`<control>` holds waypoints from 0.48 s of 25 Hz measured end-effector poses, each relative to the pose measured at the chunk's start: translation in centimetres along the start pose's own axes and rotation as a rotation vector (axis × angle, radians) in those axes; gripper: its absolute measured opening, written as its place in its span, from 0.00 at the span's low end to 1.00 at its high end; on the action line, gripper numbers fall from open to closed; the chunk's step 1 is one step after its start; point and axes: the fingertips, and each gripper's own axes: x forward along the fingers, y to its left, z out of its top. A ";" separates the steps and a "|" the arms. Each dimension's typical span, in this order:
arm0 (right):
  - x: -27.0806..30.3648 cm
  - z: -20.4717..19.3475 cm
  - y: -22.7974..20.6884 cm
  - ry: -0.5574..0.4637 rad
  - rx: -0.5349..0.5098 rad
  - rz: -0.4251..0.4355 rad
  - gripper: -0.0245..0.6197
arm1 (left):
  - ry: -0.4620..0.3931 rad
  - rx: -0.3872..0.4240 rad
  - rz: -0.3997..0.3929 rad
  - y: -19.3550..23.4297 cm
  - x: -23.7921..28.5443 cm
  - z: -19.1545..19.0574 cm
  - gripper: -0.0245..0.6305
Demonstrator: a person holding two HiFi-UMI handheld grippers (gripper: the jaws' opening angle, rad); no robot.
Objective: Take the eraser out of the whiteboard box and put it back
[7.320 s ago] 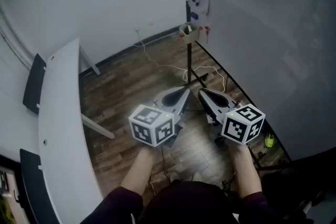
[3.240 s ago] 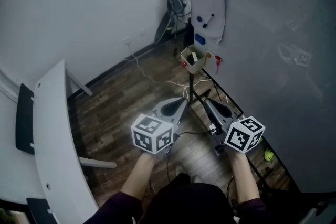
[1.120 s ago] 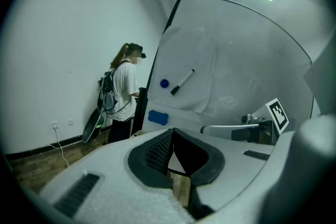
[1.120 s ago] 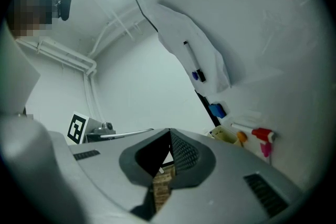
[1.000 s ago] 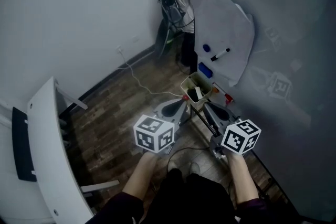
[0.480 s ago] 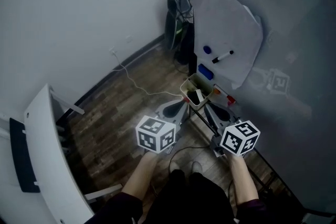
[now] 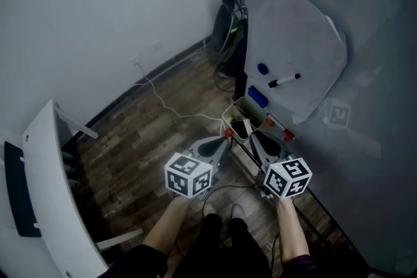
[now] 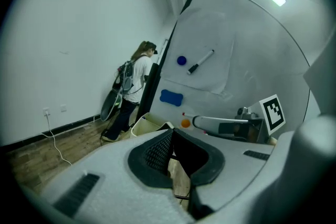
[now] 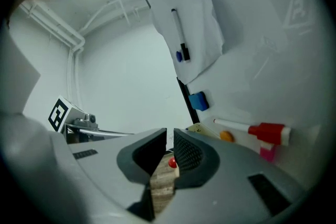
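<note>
Dark eraser (image 7: pixel 242 129) inside the open-topped whiteboard box (image 7: pixel 232 111), a pale, narrow container fixed at the lower left edge of the whiteboard (image 7: pixel 371 36). The eraser's long axis runs with the length of the box, from the person toward the board; whether it lies flat or leans cannot be told. It is the only item visible in the box. The left gripper (image 7: pixel 223 139) and right gripper (image 7: pixel 255 137) flank the near end of the box, tips close to its rim, contact not discernible. The left gripper has its jaw tips together, holding nothing. The right gripper's pads are all but together, a thin slit between them, nothing held. Above the box, a blue block (image 7: pixel 257 98), a blue magnet (image 7: pixel 262 68) and a black marker (image 7: pixel 285 81) sit on a paper sheet (image 7: pixel 300 29) on the board. To the left of the box the wooden floor (image 7: pixel 150 133) lies open, crossed by a white cable (image 7: pixel 163 102), as far as the wall (image 7: pixel 98 10) and a curved white table (image 7: pixel 45 192). A person (image 8: pixel 134 81) stands at the board's far end.
</note>
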 end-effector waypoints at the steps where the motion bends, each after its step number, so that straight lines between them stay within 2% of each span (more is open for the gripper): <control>1: 0.2 -0.2 -0.3 0.000 0.001 -0.003 0.09 | 0.004 -0.004 -0.001 0.3 0.1 -0.3 0.05; 3: 0.8 -0.5 -0.7 -0.001 0.004 -0.007 0.16 | 0.011 -0.010 -0.003 0.8 0.2 -0.9 0.05; 12: 3.5 -2.5 -2.1 0.030 -0.048 -0.046 0.25 | 0.014 -0.035 -0.011 2.8 1.2 -2.6 0.05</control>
